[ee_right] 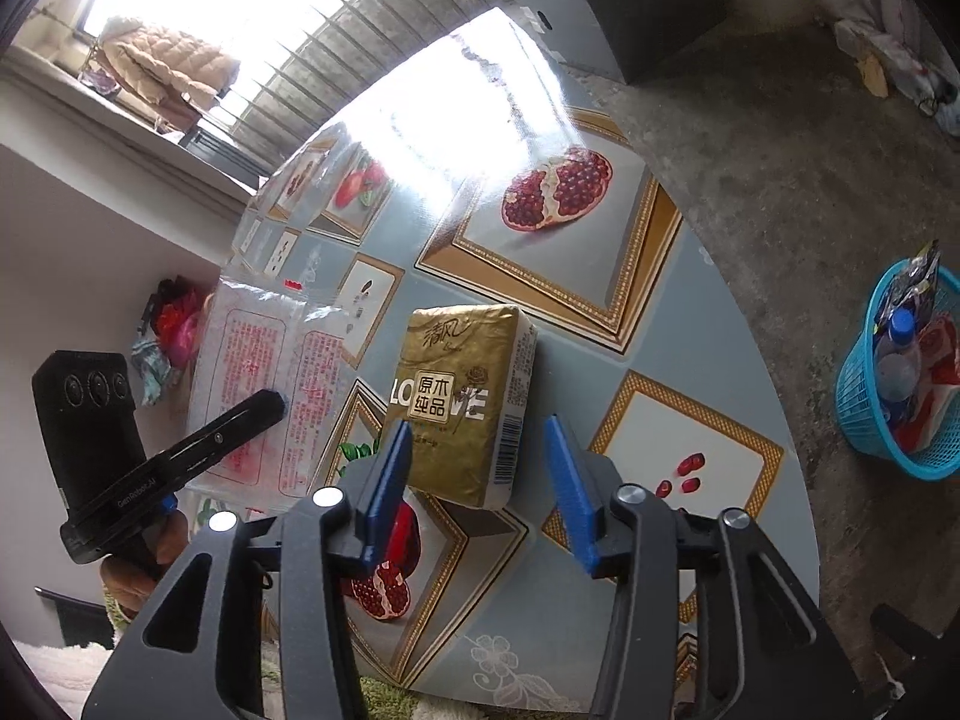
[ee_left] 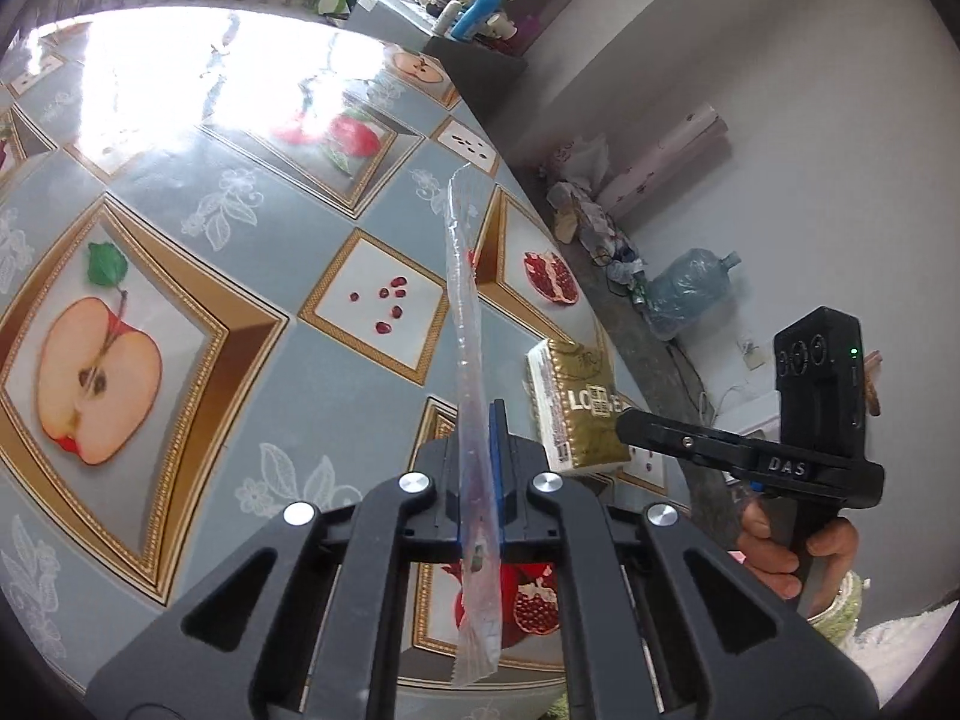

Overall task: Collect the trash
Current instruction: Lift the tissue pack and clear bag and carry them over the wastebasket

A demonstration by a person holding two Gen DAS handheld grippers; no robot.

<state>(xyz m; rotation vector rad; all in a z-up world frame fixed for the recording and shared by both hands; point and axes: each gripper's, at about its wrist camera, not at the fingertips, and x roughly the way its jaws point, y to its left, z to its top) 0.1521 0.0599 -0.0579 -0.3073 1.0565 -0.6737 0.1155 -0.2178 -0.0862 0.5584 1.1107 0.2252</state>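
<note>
A: Status relative to the table (ee_right: 708, 372)?

B: The blue basket (ee_right: 900, 420) stands on the floor beside the table and already holds a bottle and wrappers. The gold tissue pack (ee_right: 462, 402) lies on the table near its edge, uncollected.

A: Grippers?

B: The left gripper (ee_left: 480, 420) is pressed together, pinching a clear plastic wrapper (ee_left: 465, 312) lifted above the table. The right gripper (ee_right: 480, 474) is spread, empty, just before the tissue pack. Remaining, by judgement: deposit the wrapper in the basket.
</note>
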